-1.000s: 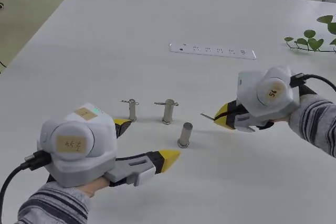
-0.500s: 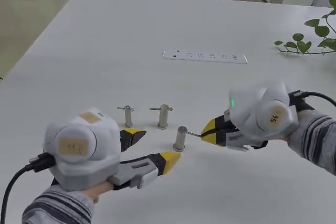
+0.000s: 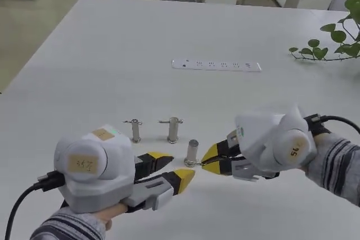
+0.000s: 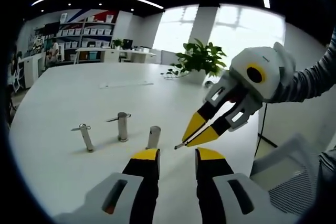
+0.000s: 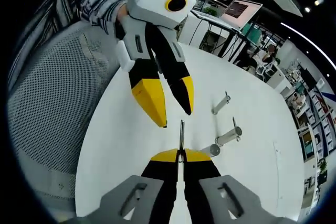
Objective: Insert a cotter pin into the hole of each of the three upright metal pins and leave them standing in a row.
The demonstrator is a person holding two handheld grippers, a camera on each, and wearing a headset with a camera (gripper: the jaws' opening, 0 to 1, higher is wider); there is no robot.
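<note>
Jaws of the right gripper point(image 3: 206, 161) pinch a thin silver cotter pin point(image 3: 194, 163), which in the head view has moved in to just beside the bare grey upright metal pin point(image 3: 193, 150). Left gripper view: jaws of the left gripper point(image 4: 177, 155) are spread and empty. Right gripper view: the cotter pin's tip is not yet inserted, so the last fitting remains.

The right gripper point(image 3: 204, 163) has on its white housing a round tan sticker point(image 3: 293, 151) with two handwritten digits, turned sideways, perhaps "15". The left gripper point(image 3: 181, 164) has a similar tan label point(image 3: 82, 164), but its handwriting is too faint to read.
</note>
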